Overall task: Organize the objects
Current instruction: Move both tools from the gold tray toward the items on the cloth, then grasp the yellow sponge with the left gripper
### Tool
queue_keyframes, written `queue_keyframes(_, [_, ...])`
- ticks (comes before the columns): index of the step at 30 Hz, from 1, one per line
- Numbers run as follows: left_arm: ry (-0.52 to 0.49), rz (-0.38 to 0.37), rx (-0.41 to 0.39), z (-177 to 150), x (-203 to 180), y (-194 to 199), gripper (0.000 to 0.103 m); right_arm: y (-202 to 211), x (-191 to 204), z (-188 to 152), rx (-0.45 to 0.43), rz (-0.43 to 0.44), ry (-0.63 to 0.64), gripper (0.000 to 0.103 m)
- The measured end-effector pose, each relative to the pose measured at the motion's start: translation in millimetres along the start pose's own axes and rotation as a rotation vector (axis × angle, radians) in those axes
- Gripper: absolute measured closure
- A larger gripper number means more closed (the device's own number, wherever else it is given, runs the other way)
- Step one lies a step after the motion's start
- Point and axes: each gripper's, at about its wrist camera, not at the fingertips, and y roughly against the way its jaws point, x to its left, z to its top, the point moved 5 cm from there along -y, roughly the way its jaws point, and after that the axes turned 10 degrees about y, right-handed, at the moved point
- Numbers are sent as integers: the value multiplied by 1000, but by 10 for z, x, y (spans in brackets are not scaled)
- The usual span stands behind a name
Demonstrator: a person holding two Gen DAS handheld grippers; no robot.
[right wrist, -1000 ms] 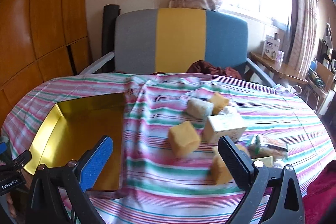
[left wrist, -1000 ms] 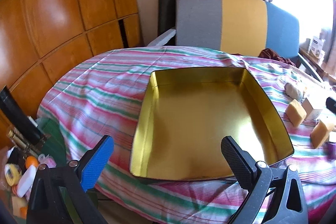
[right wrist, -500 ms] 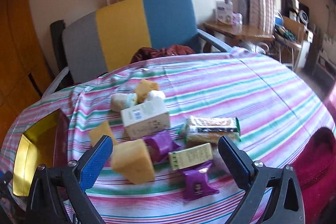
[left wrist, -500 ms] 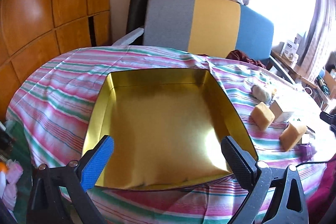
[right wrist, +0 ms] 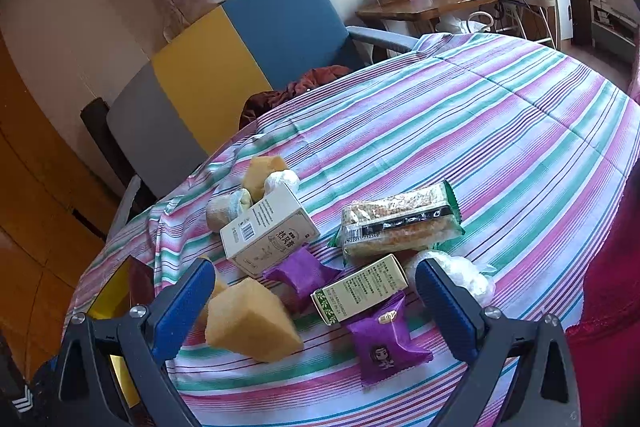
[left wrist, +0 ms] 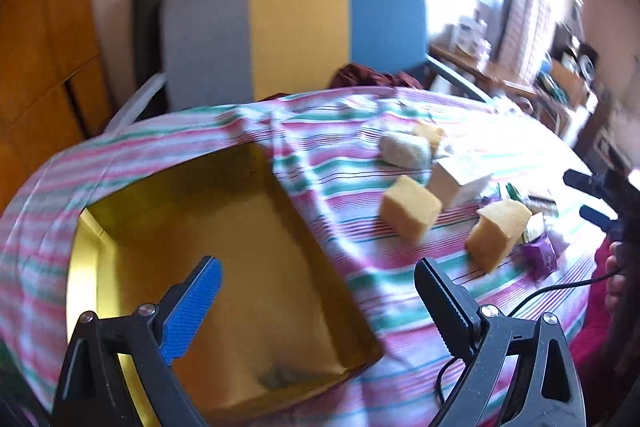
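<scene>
Yellow sponge block (right wrist: 252, 323) sits low between the right gripper (right wrist: 310, 301) jaws – apart, seemingly untouched; left gripper (left wrist: 318, 293) jaws closing, empty.

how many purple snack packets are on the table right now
2. One purple packet lies nearest the right gripper, just in front of the green box. The other sits behind it, beside the white carton. More could be hidden underneath.
</scene>
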Motion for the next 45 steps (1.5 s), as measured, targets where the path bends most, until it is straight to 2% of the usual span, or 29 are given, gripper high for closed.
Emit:
queue_keyframes(5, [-95,-37,77,113,-379,-406,6,-31,-60,-9,17,57,-58,1])
queue_keyframes(9, [-186,-19,145,116,-599,-801,6,-40,-48,-7,24,98,-74,1])
queue_keyframes(16, [-334,-15,173,159,-906,-1161,6,-72,-31,-12,41,151,-92,1])
queue_keyframes(23, [-464,-2,212,169,-1089,-1501,6,-93,-4,-24,54,162,-83,1])
queue_keyframes(24, [-466,-2,210,173,-1096,-1541,6,-94,-4,-23,55,162,-83,1])
queue_keyframes(25, [-460,-8,223,168,-1099,-1577,15,-97,-10,-21,56,160,-84,1])
queue_keyframes(26, [-449,-26,248,156,-1104,-1599,40,-92,-28,-17,53,154,-89,1])
queue_keyframes(27, [-423,-57,285,139,-1105,-1620,40,-84,-48,-10,48,148,-94,1])
queue_keyframes(31, [-377,-93,238,130,-1091,-1455,43,8,-274,37,-5,95,-172,3])
queue_keyframes(34, [-320,-104,197,98,-1016,-1256,43,-11,-385,14,7,83,-226,5])
queue_keyframes(36, [-256,-116,183,53,-919,-1091,43,-47,-358,-8,28,90,-221,6])
queue_keyframes(40, [-191,-137,125,-43,-778,-697,43,-53,-319,-16,36,45,-183,7])
queue_keyframes(42, [-167,-142,102,-77,-714,-536,43,-118,-372,-63,76,-10,-184,11])
queue_keyframes(44, [-136,-152,85,-89,-620,-411,43,-231,-429,-141,147,-65,-183,23])
queue_keyframes(45, [-123,-153,75,-100,-575,-350,43,-283,-437,-174,177,-80,-177,25])
